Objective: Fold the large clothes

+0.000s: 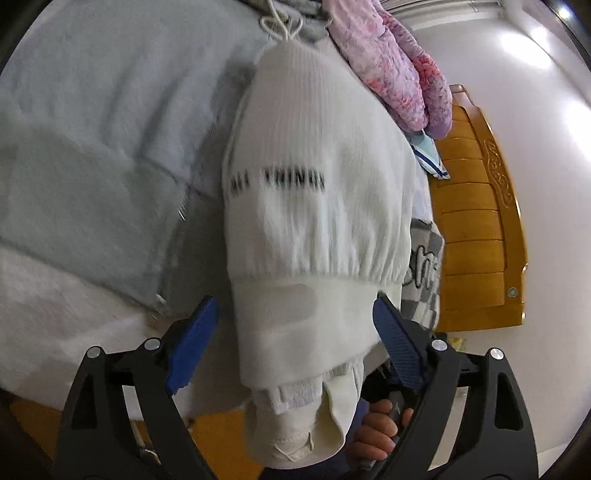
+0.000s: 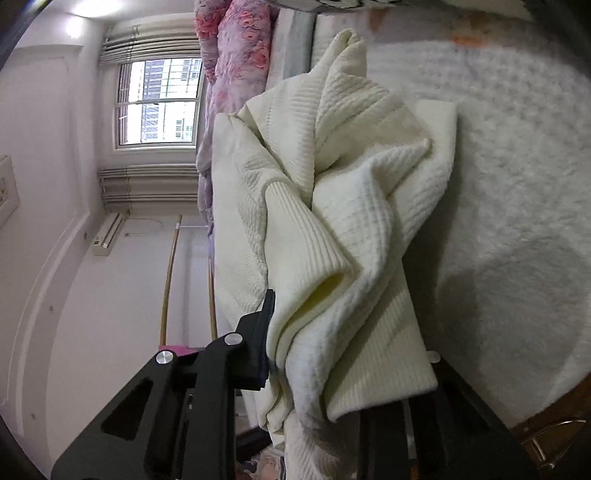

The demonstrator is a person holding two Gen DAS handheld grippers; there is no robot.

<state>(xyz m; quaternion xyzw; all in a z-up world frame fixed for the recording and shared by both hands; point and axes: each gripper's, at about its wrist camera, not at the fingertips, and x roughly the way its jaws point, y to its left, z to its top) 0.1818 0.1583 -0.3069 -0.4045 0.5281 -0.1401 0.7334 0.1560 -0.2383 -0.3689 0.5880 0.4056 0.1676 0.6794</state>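
Note:
A white knit sweater [image 1: 314, 221] with black lettering and a ribbed hem lies lengthwise on the bed in the left wrist view. My left gripper [image 1: 297, 343] stands open, its blue pads [image 1: 195, 343] on either side of the sweater's lower edge and apart from it. A person's hand [image 1: 380, 432] shows below the cloth. In the right wrist view the cream sweater [image 2: 332, 221] is bunched and draped over my right gripper [image 2: 351, 325]. Its left finger [image 2: 266, 332] presses against the folds. The other finger is hidden under the cloth.
A pale blue fleece blanket [image 1: 92, 147] covers the bed to the left, with a grey drawstring garment [image 1: 280, 22] at the top. A pink floral quilt [image 1: 399, 74], a checkered cloth [image 1: 424, 273] and a wooden bed board [image 1: 476, 221] lie to the right. A window [image 2: 159, 103] and a white fluffy cover [image 2: 517, 184] show.

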